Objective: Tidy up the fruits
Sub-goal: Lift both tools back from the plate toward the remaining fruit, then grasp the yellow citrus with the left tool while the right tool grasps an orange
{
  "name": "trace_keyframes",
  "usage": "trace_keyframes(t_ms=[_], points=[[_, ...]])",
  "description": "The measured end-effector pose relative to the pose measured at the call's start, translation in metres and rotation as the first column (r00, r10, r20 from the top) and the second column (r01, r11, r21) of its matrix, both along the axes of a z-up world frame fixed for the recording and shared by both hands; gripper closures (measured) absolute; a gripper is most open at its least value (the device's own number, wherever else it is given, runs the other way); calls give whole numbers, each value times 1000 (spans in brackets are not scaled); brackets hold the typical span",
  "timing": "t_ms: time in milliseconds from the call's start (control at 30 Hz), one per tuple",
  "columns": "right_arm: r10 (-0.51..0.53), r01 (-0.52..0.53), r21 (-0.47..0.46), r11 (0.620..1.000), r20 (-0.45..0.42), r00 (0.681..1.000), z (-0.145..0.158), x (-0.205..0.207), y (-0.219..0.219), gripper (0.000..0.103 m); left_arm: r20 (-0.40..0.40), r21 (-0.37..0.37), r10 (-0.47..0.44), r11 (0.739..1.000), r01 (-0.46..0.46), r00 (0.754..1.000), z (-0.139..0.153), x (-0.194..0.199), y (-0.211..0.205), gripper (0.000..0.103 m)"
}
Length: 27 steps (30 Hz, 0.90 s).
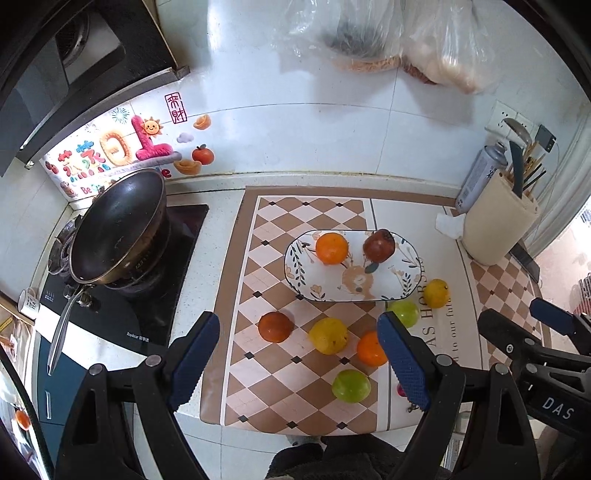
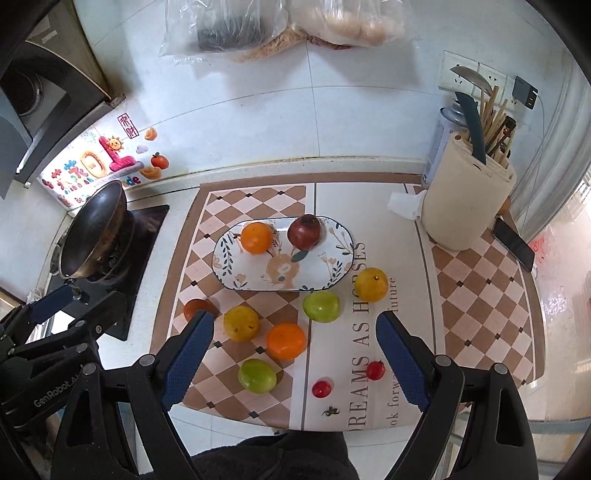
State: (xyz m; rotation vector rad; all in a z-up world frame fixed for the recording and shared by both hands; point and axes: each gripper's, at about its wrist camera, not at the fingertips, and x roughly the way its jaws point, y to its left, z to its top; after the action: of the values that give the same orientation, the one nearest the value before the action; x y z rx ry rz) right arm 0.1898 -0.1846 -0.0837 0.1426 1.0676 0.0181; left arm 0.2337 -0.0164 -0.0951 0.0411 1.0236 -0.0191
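A patterned oval plate on the checkered mat holds an orange and a dark red pomegranate. Loose on the mat in front of it lie a dark orange fruit, a yellow fruit, an orange, two green fruits, another yellow fruit and two small red tomatoes. My left gripper is open and empty above the front fruits. My right gripper is open and empty, also above them.
A black wok sits on the stove at the left. A cream utensil holder with a gas can stands at the back right, with a crumpled tissue and a phone beside it. Plastic bags hang on the wall.
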Motion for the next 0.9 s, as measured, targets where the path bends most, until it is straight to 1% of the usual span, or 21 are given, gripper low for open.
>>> trace_keyframes(t_ms=[167,233,267,300,367,433,467,533,633,700,800,833,867,900], points=[[-13,13,47,999,6,1000,0,-2,-5,11,-6,-18,5,1000,-5,1000,-1,-2,1,16],[-27,27,58,998,2,1000,-5,1,-9,11,-12,-16,13,1000,-13,1000,-5,1,3,16],[-33,33,63,997,-9,999,-10,4,-12,11,-24,-11,14,1000,-14,1000,-9,5,4,12],[-37,38,70,997,-18,999,-15,7,-14,11,-33,-6,19,1000,-20,999,-14,8,6,3],[-48,52,90,995,-53,997,-32,14,-20,11,-45,11,34,999,-33,998,-26,15,9,2],[-39,51,123,991,-98,994,-55,24,-24,11,-79,25,52,998,-50,996,-43,23,14,2],[-37,53,136,989,-121,992,-67,27,-25,11,-107,40,66,997,-63,992,-57,29,16,2],[-15,46,173,984,-172,985,-98,37,-24,11,-157,55,80,996,-72,984,-78,38,20,2],[8,36,173,984,-248,969,-147,50,-16,11,-233,81,106,993,-89,967,-113,51,26,2],[28,24,164,986,-304,952,-181,60,-7,11,-264,95,119,991,-97,957,-129,56,28,2],[62,-7,148,989,-370,927,-225,71,8,13,-320,115,130,989,-97,939,-152,65,29,2],[74,-20,142,990,-386,920,-234,73,12,15,-329,123,135,987,-100,934,-158,67,29,2],[88,-35,137,990,-404,910,-247,76,17,20,-340,125,136,987,-99,931,-163,70,29,2],[108,-56,133,989,-424,899,-258,79,23,22,-355,123,135,988,-97,925,-168,73,28,2]])
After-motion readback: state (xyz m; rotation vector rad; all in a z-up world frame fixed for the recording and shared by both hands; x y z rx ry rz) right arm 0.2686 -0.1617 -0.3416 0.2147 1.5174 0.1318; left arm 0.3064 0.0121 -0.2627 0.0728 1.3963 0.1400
